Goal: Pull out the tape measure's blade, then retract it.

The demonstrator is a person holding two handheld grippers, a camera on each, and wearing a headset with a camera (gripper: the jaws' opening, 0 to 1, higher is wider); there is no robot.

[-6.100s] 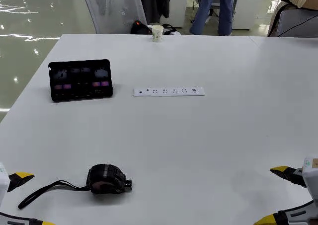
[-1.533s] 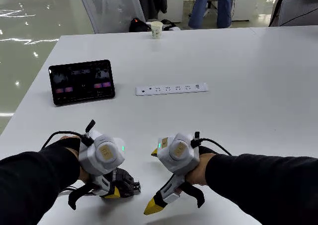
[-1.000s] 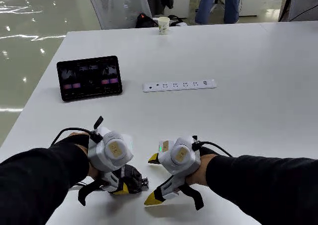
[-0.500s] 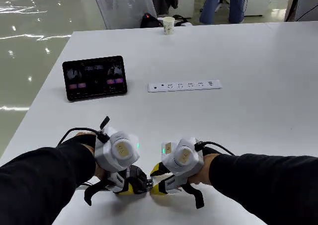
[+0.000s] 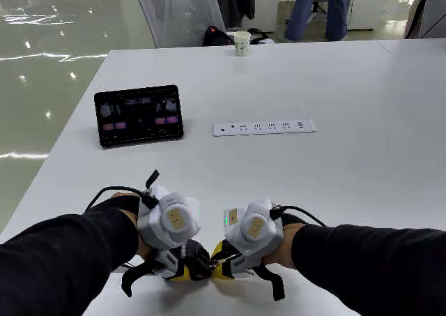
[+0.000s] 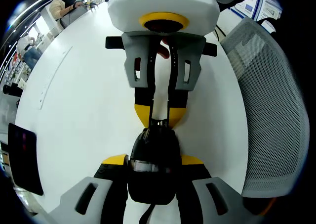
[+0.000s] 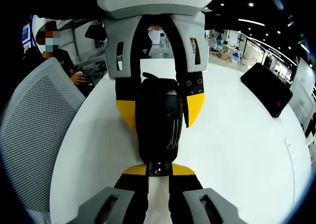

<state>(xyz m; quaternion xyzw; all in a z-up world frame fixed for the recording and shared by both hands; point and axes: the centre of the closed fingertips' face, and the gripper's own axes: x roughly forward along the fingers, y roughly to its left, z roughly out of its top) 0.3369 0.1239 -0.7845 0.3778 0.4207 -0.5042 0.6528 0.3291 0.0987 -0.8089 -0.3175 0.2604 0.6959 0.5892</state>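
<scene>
The tape measure (image 5: 197,263) lies on the white worktop (image 5: 362,155) near its 6 o'clock edge, caught between the two tools. Both forearms, in dark sleeves, come in low from 6 o'clock and angle inward, so the tools meet nose to nose. The left hand-held gripper (image 5: 182,268) is clamped across the black case, one yellow tip on each flank, as the left gripper view shows (image 6: 154,159). The right hand-held gripper (image 5: 219,266) points at it from 3 o'clock, its jaws drawn narrow and nipping the case's front end, where the blade comes out (image 7: 159,170). A second and a half ago the right tool stood wide open and apart from the case; half a second ago its tips were just reaching it; now they are closed on it. No length of blade shows between the tools. The tablet (image 5: 139,115) at 11 o'clock, the power strip (image 5: 263,128) at 1 o'clock and the paper cup (image 5: 242,42) at 12 o'clock stand well apart. Bare worktop stretches toward 3 o'clock, while the 9 o'clock edge is nearer.
</scene>
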